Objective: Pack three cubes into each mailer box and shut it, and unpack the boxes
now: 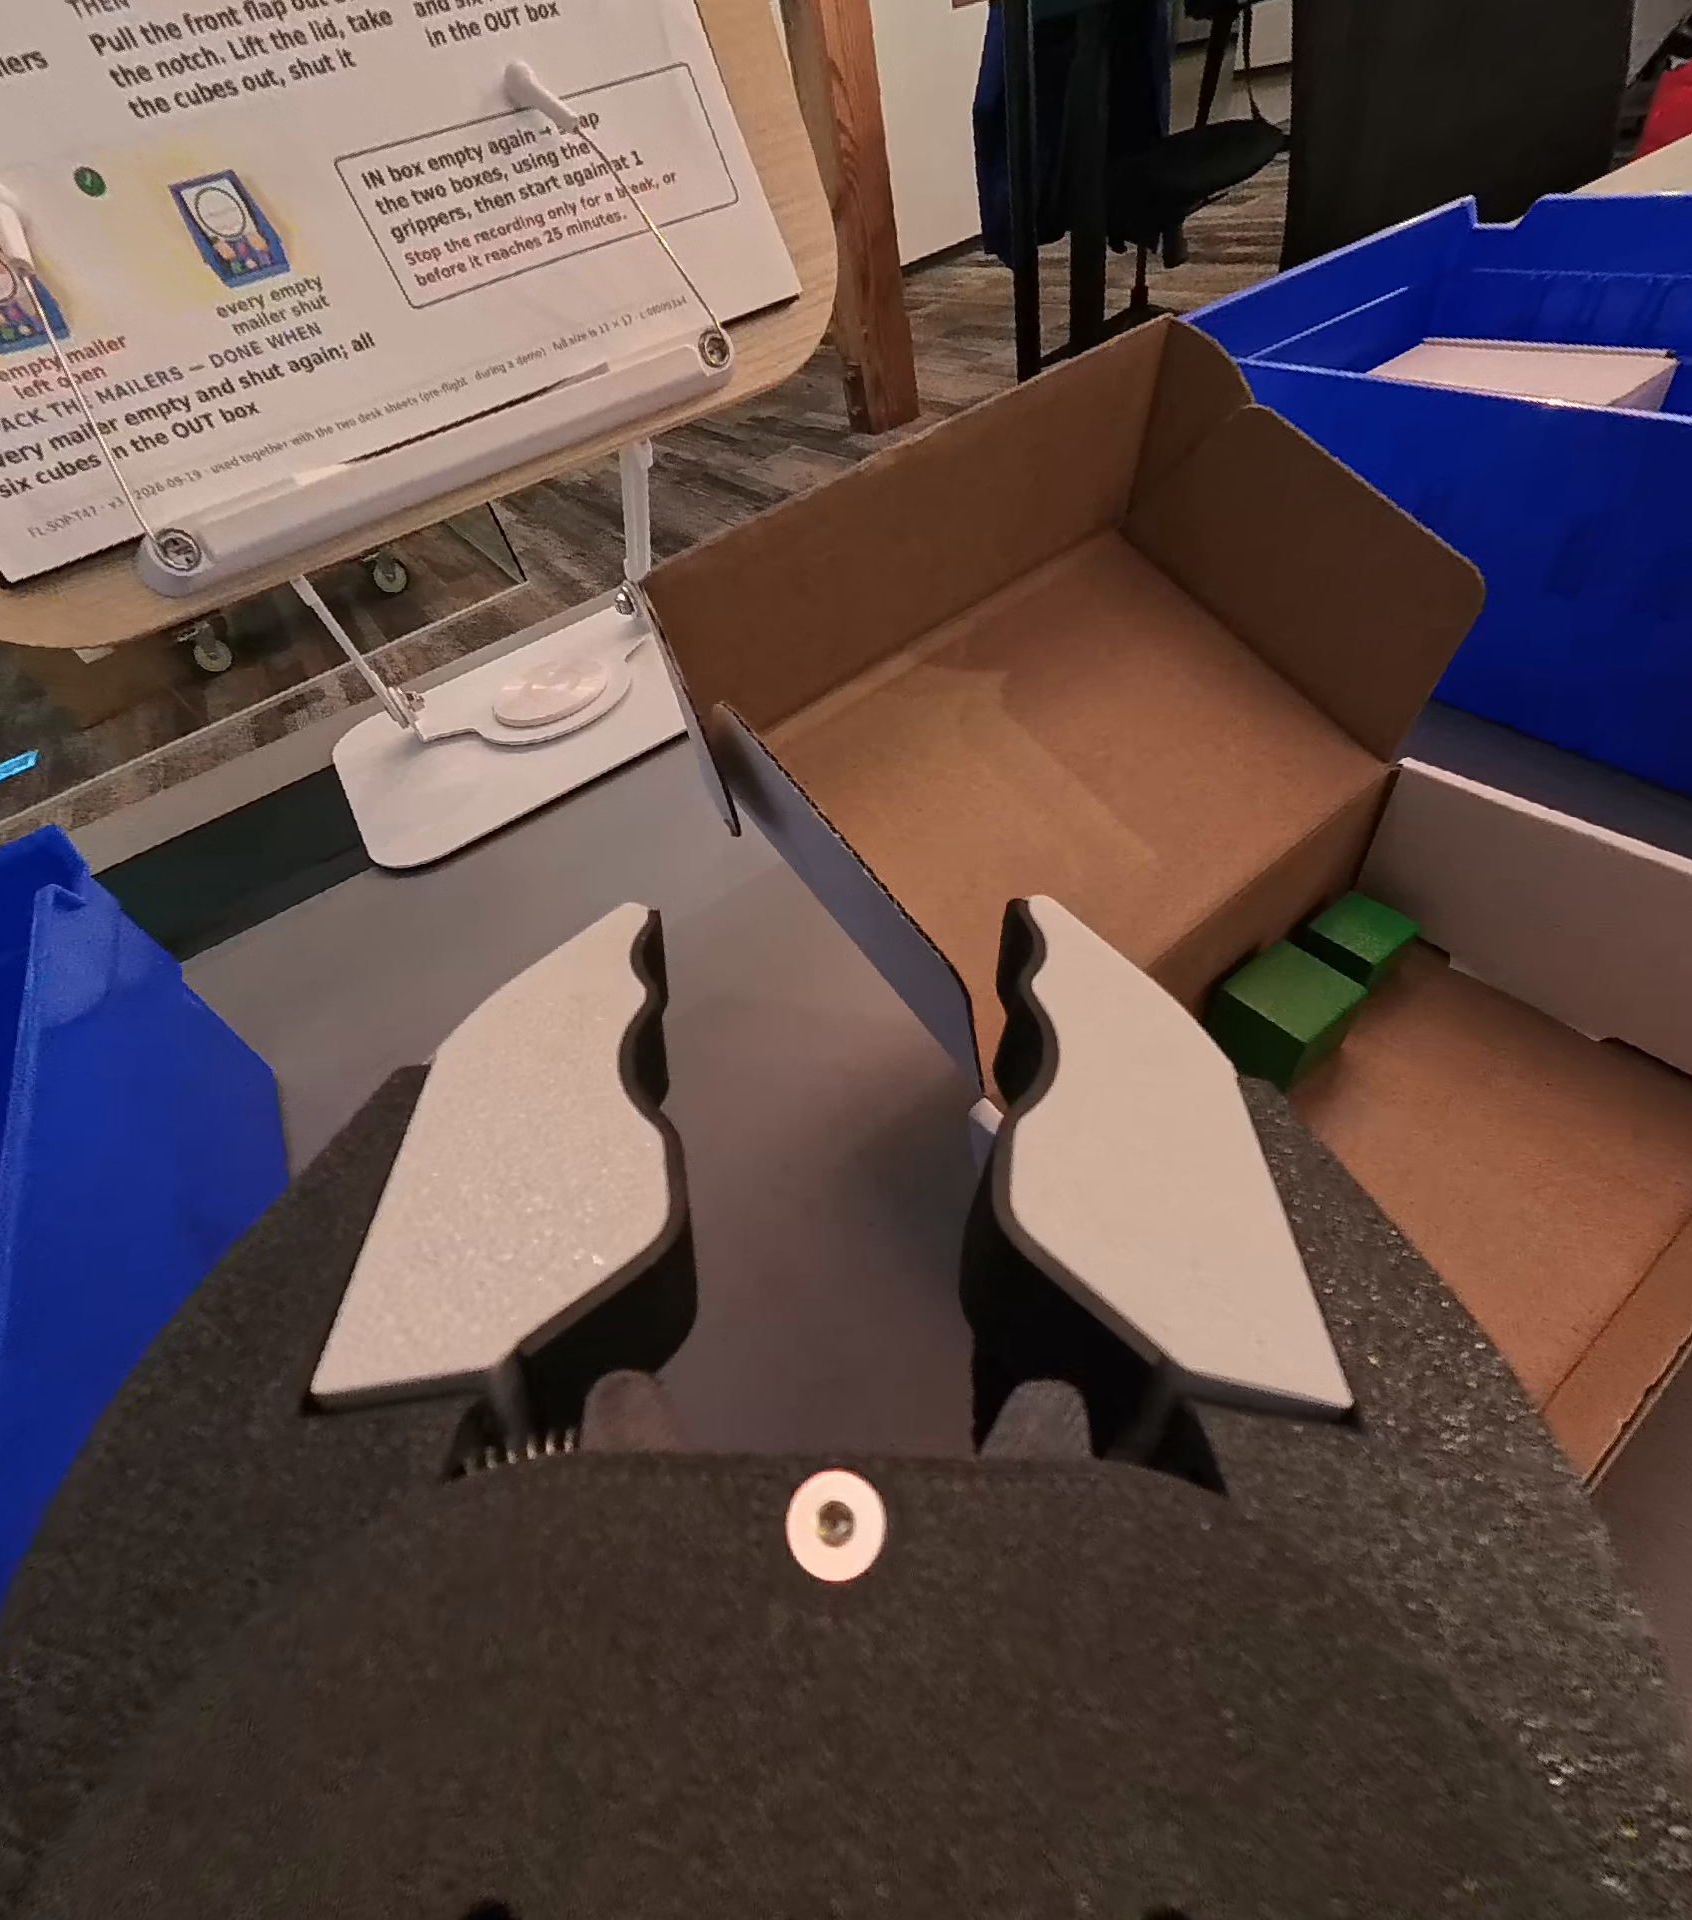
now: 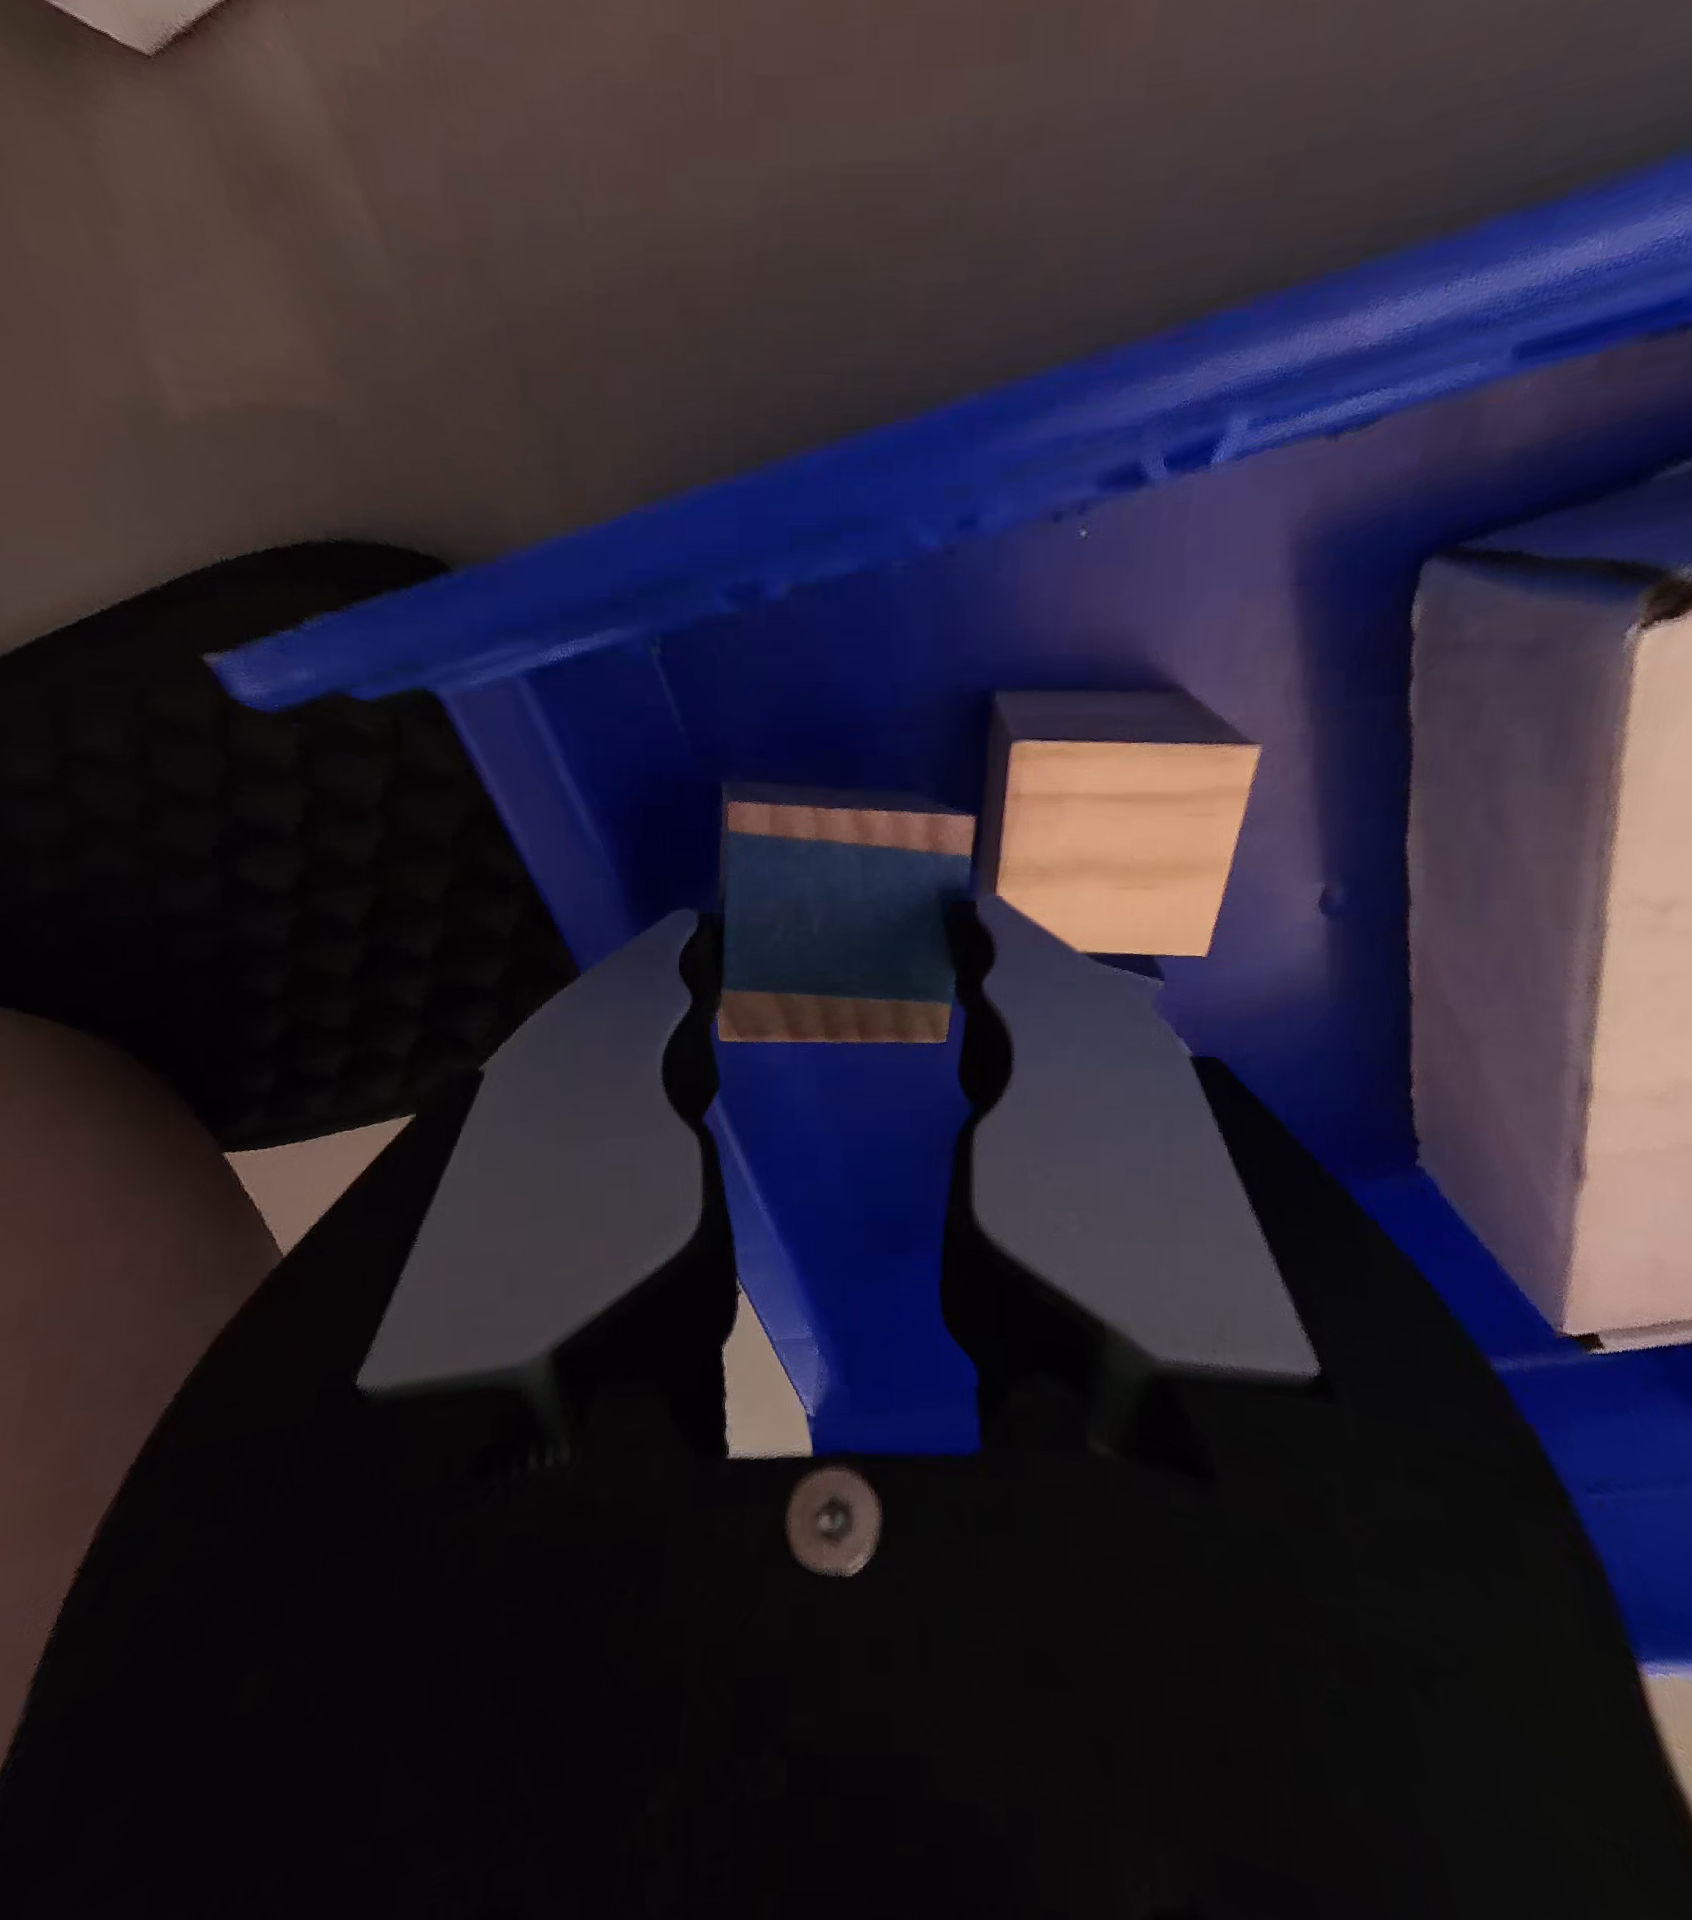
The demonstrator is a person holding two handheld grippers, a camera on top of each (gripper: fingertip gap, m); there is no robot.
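In the left wrist view an open mailer box [image 1: 1569, 1174] lies on the dark table with its lid [image 1: 1029, 727] raised. Two green cubes [image 1: 1289, 1008] sit in its far left corner. My left gripper [image 1: 831, 935] is open; the box's dark side flap [image 1: 863, 914] stands between its fingers, close to the right one. In the right wrist view my right gripper [image 2: 829, 920] reaches into a blue bin [image 2: 925, 499] and is shut on a wooden cube with a blue band [image 2: 837, 914]. A plain wooden cube [image 2: 1122, 831] sits just to its right.
A shut white mailer box [image 2: 1652, 935] lies in the same bin on the right. A sheet on a white stand [image 1: 354, 260] is behind the table. A blue bin [image 1: 42, 1143] is at my left, another [image 1: 1600, 582] at the back right holds a white box [image 1: 1517, 374]. The tips of one gripper are about 35 cm away from the tips of the other.
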